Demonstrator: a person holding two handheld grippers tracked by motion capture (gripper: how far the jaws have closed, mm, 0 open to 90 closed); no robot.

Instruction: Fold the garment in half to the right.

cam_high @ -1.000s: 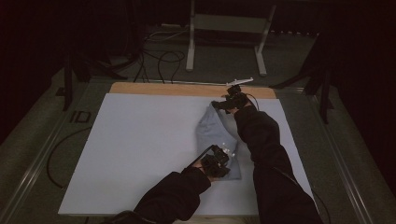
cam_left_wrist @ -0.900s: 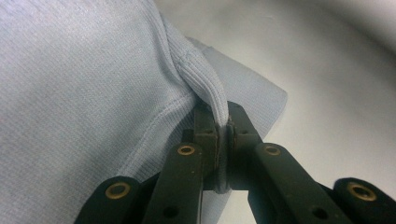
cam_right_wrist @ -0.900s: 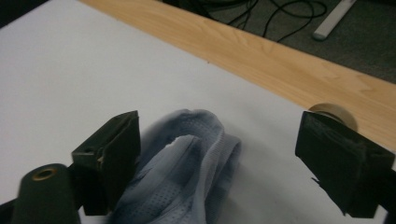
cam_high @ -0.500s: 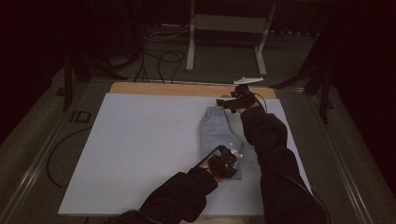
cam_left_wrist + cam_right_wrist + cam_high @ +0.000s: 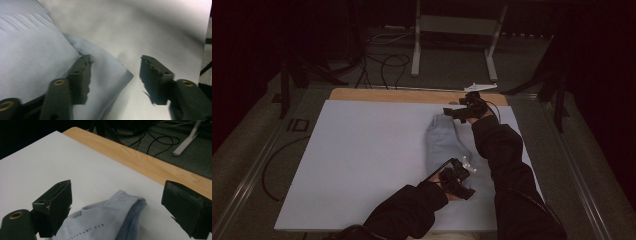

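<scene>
— Biggest thing first?
— White sheet [image 5: 362,165] across the table [image 5: 412,95], filling the middle of the high view.
— Then?
— Folded pale blue garment [image 5: 444,145] right of centre, lying flat on the sheet.
— Left gripper [image 5: 456,172]?
— Low, right of centre, at the garment's near end. Jaws just opened, about half apart, one over the cloth corner, gripping nothing.
— Right gripper [image 5: 457,111]?
— Upper right, just above the garment's far end. Jaws wide apart, empty.

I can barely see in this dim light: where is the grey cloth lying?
In the high view the grey cloth lies flat on the white board's right half, between the left gripper and the right gripper.
</scene>
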